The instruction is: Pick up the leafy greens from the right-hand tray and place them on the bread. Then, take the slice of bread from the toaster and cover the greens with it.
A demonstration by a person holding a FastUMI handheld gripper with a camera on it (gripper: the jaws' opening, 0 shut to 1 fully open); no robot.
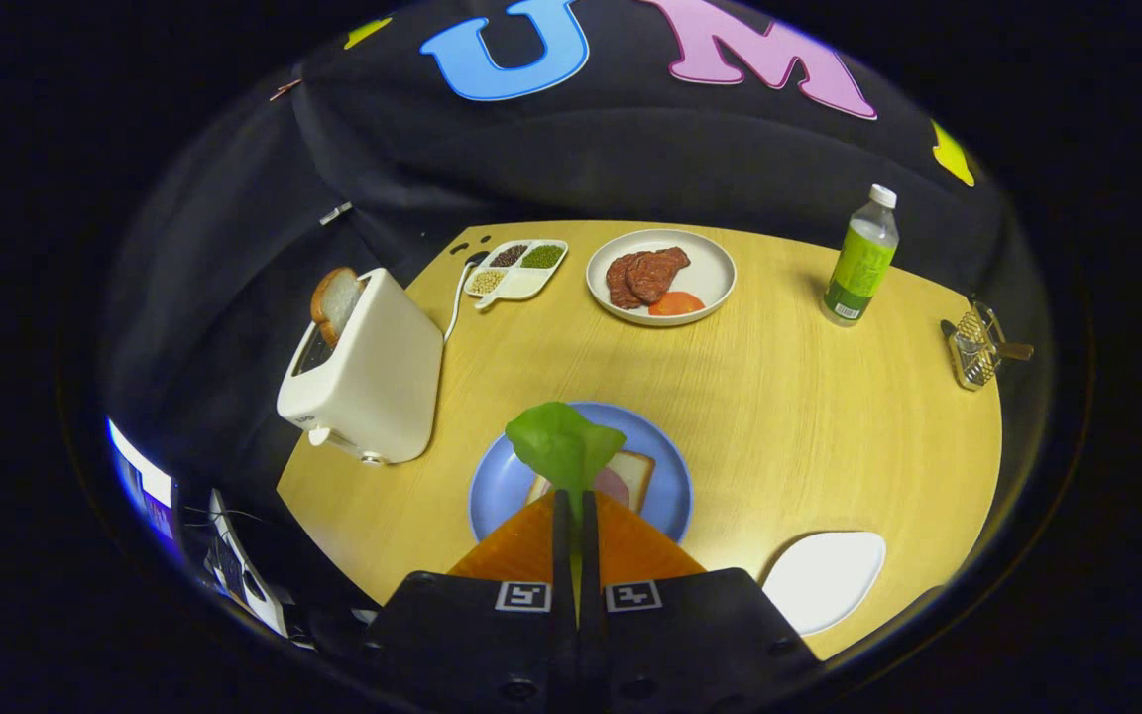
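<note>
- The claw [576, 501] sits nearest, its two fingers pressed close together and clenched on the stem end of the leafy greens [563, 448].
- The leafy greens stand up from the fingertips as a crumpled green leaf, held above a blue plate [502, 486].
- On the blue plate, just beyond the fingertips, lies a slice of bread [633, 470] with a pink slice of ham [611, 486] on top; the leaf hides part of both.
- To the right of the claw, near the surface's front edge, lies a white tray [824, 580].
- The surface [779, 416] is light wood.
- Left of the blue plate stands a white toaster [368, 372], with a slice of toast [335, 300] sticking up out of its slot.
- Farther back sits a white divided dish [514, 270] holding small portions of beans and grains.
- Beside it, to the right, a white plate [705, 266] carries reddish-brown meat pieces [645, 275] and a tomato slice [675, 303].
- Far right stands a green-labelled bottle [861, 260] with a white cap, upright.
- Beyond the bottle, at the surface's right edge, sits a small wire basket [975, 347].
</note>
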